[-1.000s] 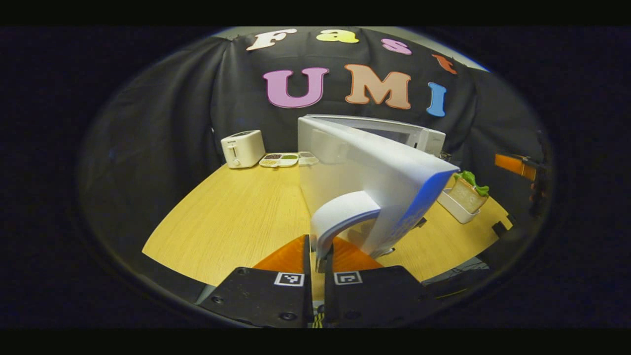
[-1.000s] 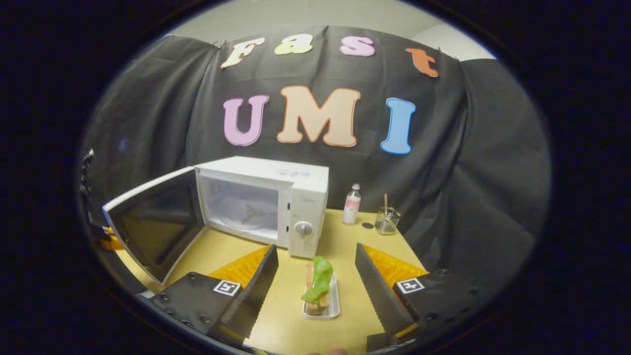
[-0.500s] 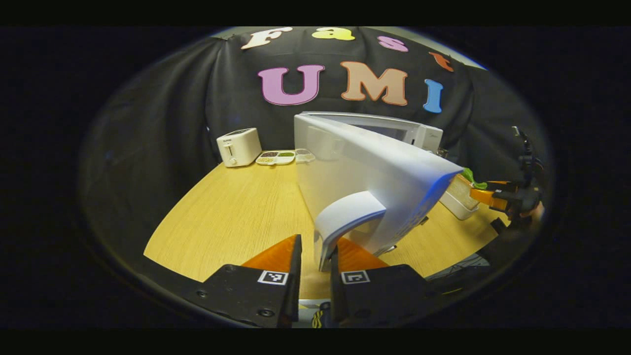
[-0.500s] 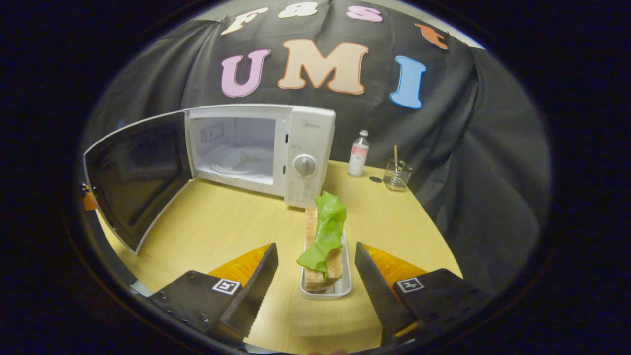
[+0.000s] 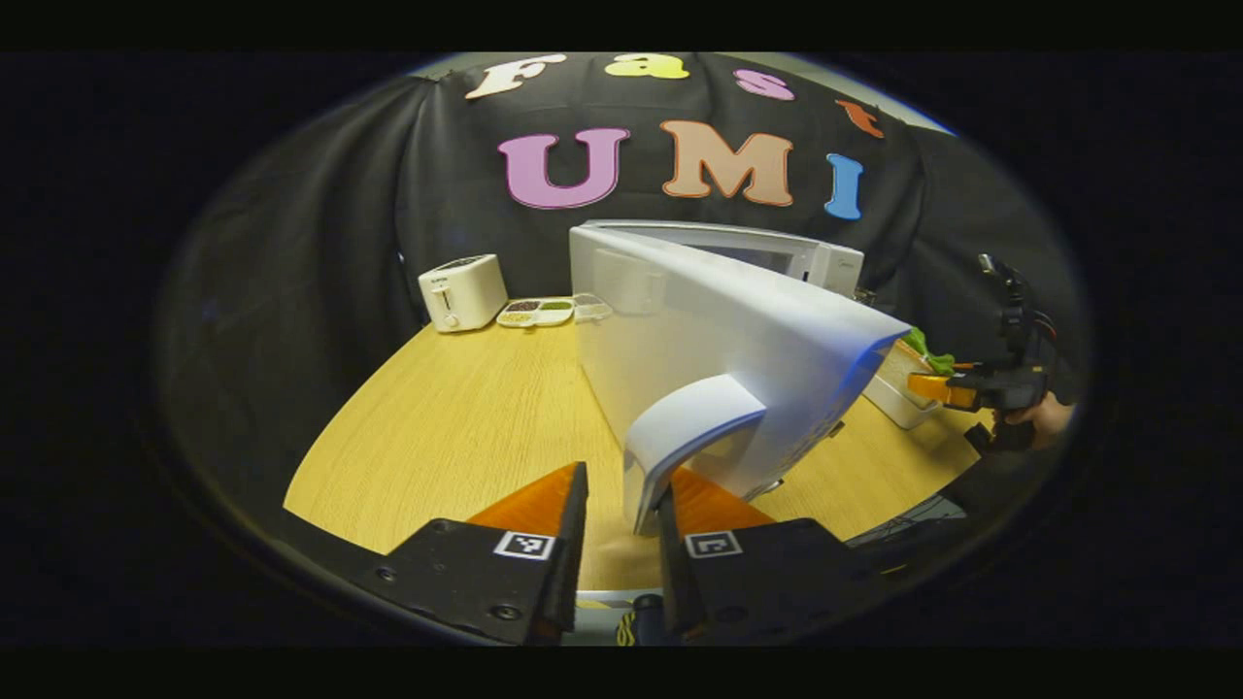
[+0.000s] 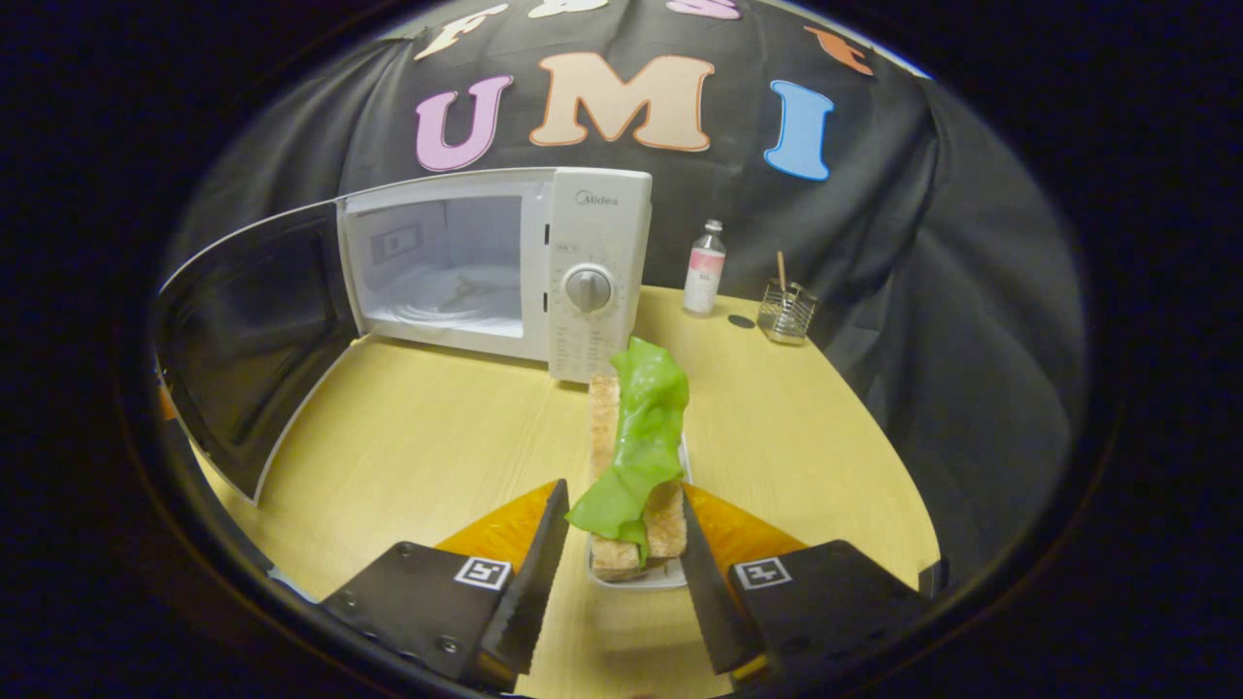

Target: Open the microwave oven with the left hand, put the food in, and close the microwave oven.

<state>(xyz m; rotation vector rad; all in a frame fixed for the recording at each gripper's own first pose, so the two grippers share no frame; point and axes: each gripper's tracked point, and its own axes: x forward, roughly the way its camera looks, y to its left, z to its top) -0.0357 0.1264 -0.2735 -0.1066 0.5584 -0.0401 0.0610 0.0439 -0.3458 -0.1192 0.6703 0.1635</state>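
Left gripper view: my left gripper [image 5: 617, 529] sits low over the wooden table [image 5: 456, 427], fingers set narrow with a gap, straddling the lower end of the microwave door handle [image 5: 680, 442]. I cannot tell if either finger touches the handle. Microwave door [image 5: 738, 340] swings out toward me, edge-on, blocking most of the microwave [image 5: 816, 260] behind it. Far ahead-left of the fingers: a white toaster [image 5: 462, 291] and beside it a divided snack tray [image 5: 536, 312] at the table's back edge. Off to the right, past the door's edge, the right gripper [image 5: 957, 388] is held level by a hand [image 5: 1044, 417], right at the food tray [image 5: 898, 398] with the green leaf.

Right gripper view: my right gripper [image 6: 617, 539] points toward the microwave [image 6: 505, 267], fingers narrowed to either side of the sandwich [image 6: 636, 456] and its white tray [image 6: 641, 573]; contact on both sides not clear. Sandwich stands on edge in the tray, long axis running straight away from the fingers toward the microwave's control panel, green lettuce draped over the top. Microwave cavity is open, directly ahead-left; door [image 6: 248, 335] hangs wide to the left. Beyond the food, ahead-right: a small bottle [image 6: 705, 282], a dark cap [image 6: 741, 321] on the table, and a glass holder [image 6: 785, 311] with a stick in it.
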